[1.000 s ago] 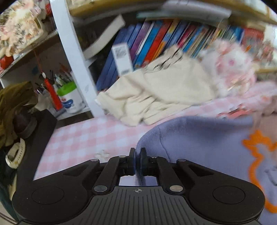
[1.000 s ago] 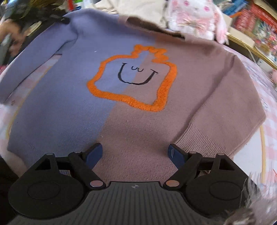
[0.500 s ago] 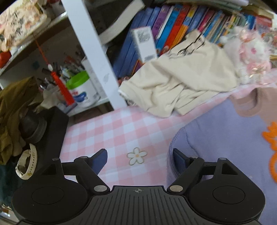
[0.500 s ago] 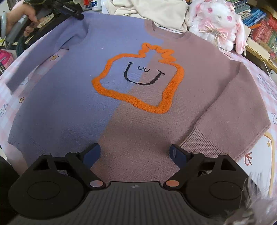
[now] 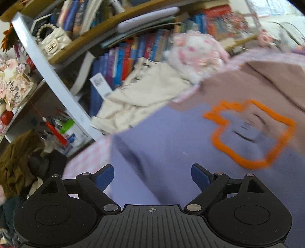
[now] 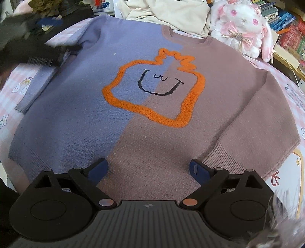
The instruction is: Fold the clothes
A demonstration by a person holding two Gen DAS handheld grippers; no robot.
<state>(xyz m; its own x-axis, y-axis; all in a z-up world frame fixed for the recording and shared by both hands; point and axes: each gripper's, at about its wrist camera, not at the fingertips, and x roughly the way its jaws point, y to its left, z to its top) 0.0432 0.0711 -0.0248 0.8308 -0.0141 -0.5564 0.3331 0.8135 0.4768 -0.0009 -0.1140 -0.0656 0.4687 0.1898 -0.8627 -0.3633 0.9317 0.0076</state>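
Observation:
A knitted sweater (image 6: 152, 133), half lilac and half mauve with an orange outline around a smiling face, lies flat on the table, front up. Its lilac sleeve (image 6: 36, 84) rests along the left side of the body. My right gripper (image 6: 148, 169) hovers over the hem, its jaws opening, nothing between them. In the left wrist view my left gripper (image 5: 152, 173) is over the lilac shoulder of the sweater (image 5: 171, 143). Its jaws are opening too, with cloth below them but not pinched. That view is motion-blurred.
A cream garment (image 6: 167, 17) and a white-and-pink plush rabbit (image 6: 242, 28) sit just behind the collar. A full bookshelf (image 5: 133, 53) stands behind them. The pink checked tablecloth (image 6: 11, 106) shows at both sides. Dark clothing and clutter (image 5: 19, 162) pile up at the far left.
My left gripper has let go of the lilac sleeve, spread its jaws wide, and swung right over the sweater's body. The right gripper's jaws widened slightly; the hand stayed put.

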